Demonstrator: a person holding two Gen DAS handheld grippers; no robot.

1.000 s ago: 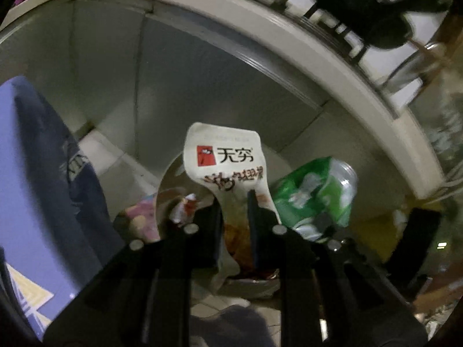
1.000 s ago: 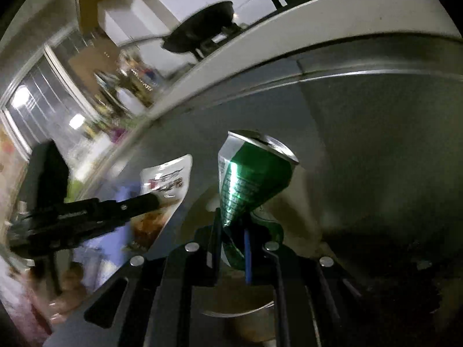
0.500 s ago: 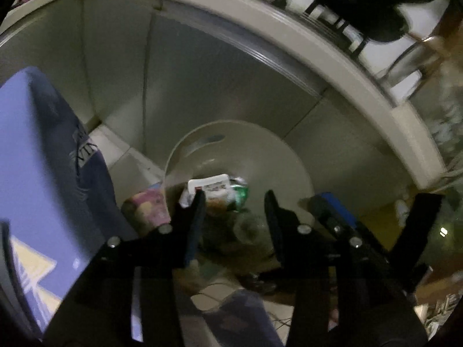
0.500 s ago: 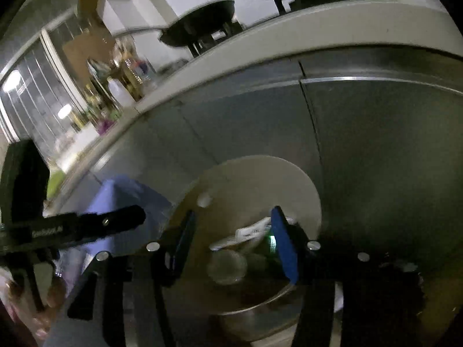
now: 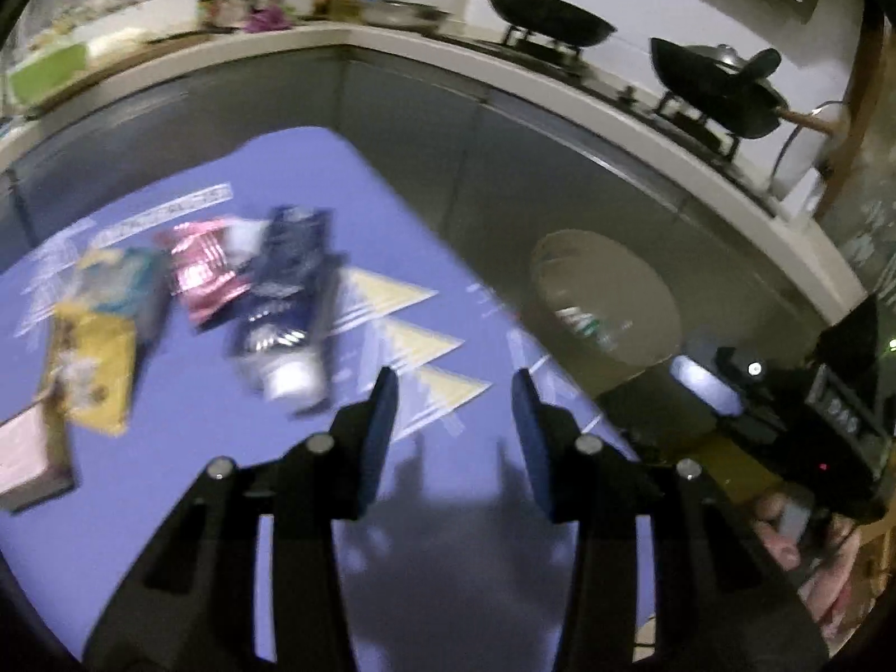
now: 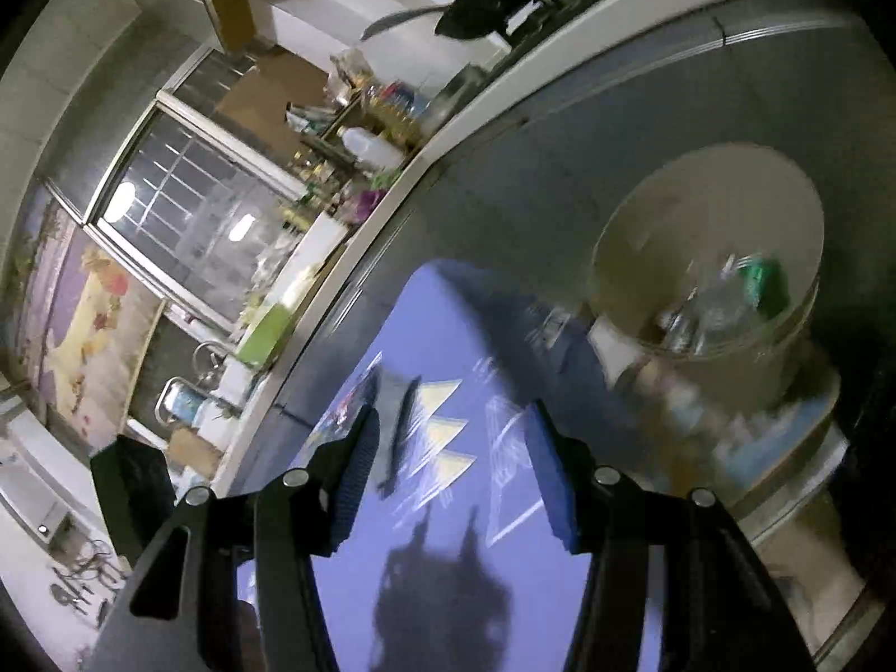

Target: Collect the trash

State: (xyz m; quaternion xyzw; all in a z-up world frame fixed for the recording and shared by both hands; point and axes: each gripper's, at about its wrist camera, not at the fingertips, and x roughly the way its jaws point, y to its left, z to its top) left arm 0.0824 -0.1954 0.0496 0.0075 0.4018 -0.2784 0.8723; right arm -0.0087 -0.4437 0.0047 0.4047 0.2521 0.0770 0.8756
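Observation:
My left gripper [image 5: 453,392] hangs open and empty over the blue mat [image 5: 224,437]. Blurred wrappers lie on the mat's left half: a dark blue pouch [image 5: 285,285], a pink packet [image 5: 204,274], a yellow bag [image 5: 95,375] and a teal packet [image 5: 131,285]. The beige bin [image 5: 610,302] stands past the mat's right edge with trash inside. In the right wrist view my right gripper [image 6: 453,437] is open and empty above the mat [image 6: 448,504], and the bin [image 6: 705,263] at right holds the green can [image 6: 764,277]. The other gripper [image 5: 806,425] and a hand show at right.
A grey cabinet front [image 5: 504,168] and a white counter [image 5: 560,84] curve behind the mat, with black pans [image 5: 549,11] on a stove. A pale box [image 5: 22,459] lies at the mat's left edge. A window [image 6: 185,213] and sink clutter fill the left of the right wrist view.
The left gripper let the white snack pouch drop and the right let the green can drop into the bin. Both then swung away from the bin, over the blue mat.

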